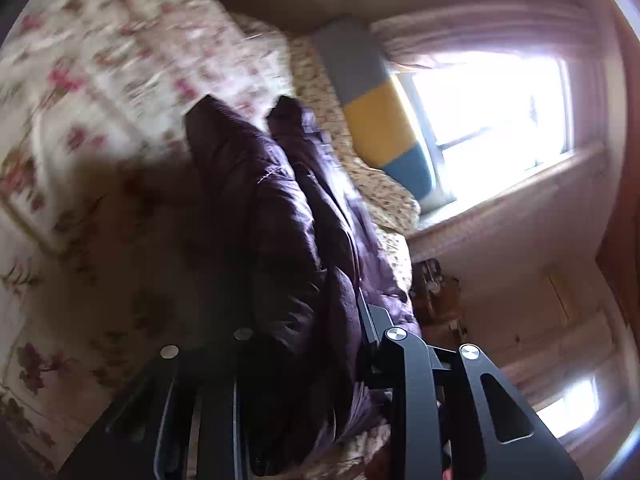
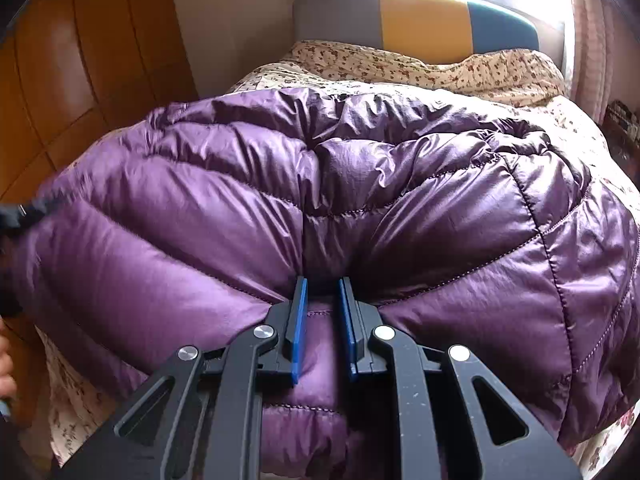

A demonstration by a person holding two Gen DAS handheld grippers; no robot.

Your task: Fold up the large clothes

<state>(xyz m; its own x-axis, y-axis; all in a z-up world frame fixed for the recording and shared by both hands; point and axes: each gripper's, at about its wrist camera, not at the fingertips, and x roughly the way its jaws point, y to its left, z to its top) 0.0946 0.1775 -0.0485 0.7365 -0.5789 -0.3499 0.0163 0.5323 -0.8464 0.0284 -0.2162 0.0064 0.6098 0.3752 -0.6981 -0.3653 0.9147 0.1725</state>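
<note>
A purple quilted down jacket (image 2: 320,184) lies puffed up on a bed with floral bedding (image 2: 480,72). My right gripper (image 2: 323,284) is shut on a fold of the jacket at its near edge, fabric bunched between its blue pads (image 2: 298,332). In the left wrist view the jacket (image 1: 288,216) hangs dark and bunched between the fingers of my left gripper (image 1: 304,332), which is shut on it and lifted over the bed. The left gripper also shows as a dark blur at the left edge of the right wrist view (image 2: 24,212).
A grey, yellow and blue headboard (image 2: 420,20) stands at the far end under a bright window (image 1: 492,104). A wooden wardrobe (image 2: 80,60) is at the left. The floral quilt (image 1: 100,80) covers the bed. Brown clutter (image 1: 436,292) sits beside the bed.
</note>
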